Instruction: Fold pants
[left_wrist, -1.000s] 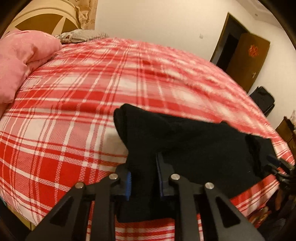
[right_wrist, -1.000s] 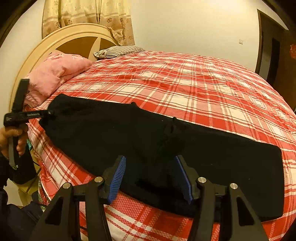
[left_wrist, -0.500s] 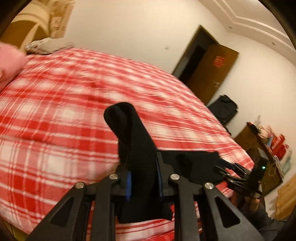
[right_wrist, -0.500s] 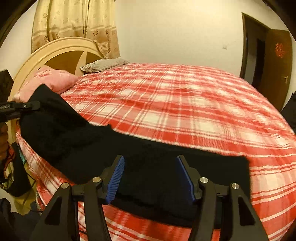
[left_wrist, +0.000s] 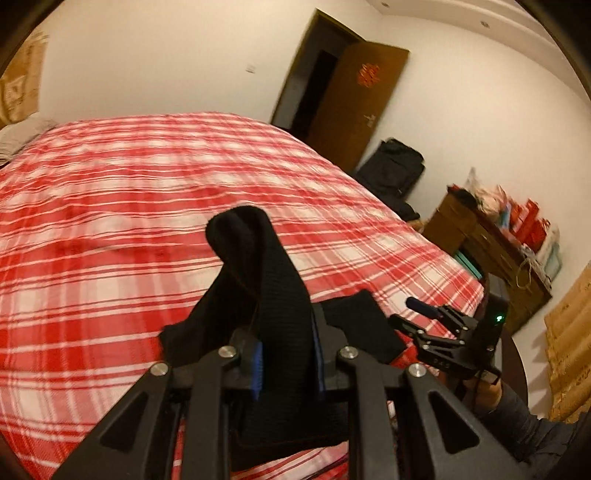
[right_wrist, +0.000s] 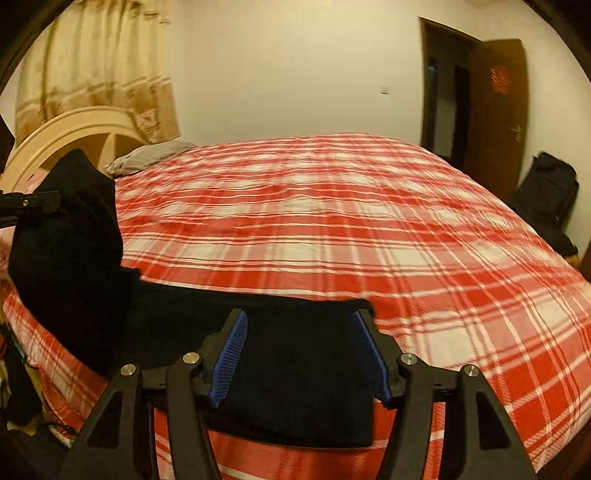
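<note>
Plaid bed (right_wrist: 332, 221), black pants (right_wrist: 295, 369) bunched in left tongs (left_wrist: 286, 354); right tongs (right_wrist: 299, 354) apart.

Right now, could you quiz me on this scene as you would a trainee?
1. True or false: the left gripper is shut on the pants.
2. The right gripper has its fingers: A) open B) shut on cloth.
3. Fill in: the pants' lower part lies on the ____.

Key: 1 true. 2 A, with the pants lying between them. 3 bed.
</note>
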